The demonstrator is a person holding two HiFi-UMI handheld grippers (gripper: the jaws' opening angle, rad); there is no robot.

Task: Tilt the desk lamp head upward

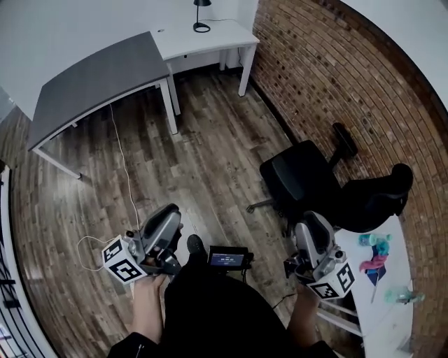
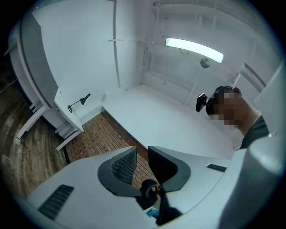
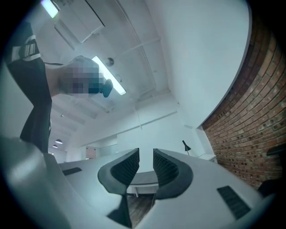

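The black desk lamp point(image 1: 201, 15) stands on a white desk point(image 1: 222, 40) in the far corner, by the brick wall. Both grippers are held low near the person's body, far from it. My left gripper point(image 1: 170, 215) points toward the desks, its jaws a narrow gap apart with nothing between them. My right gripper point(image 1: 310, 221) is the same: slightly parted and empty. In the left gripper view the lamp point(image 2: 79, 102) is small, far off at the left, beyond the left gripper point(image 2: 142, 154). In the right gripper view the lamp point(image 3: 186, 146) shows just right of the right gripper point(image 3: 146, 156).
A grey desk point(image 1: 98, 77) joins the white one on its left. A black office chair point(image 1: 308, 182) stands by the brick wall on the right. A white table point(image 1: 381, 308) with colourful items is at the lower right. A thin white cable point(image 1: 124, 175) trails over the wooden floor.
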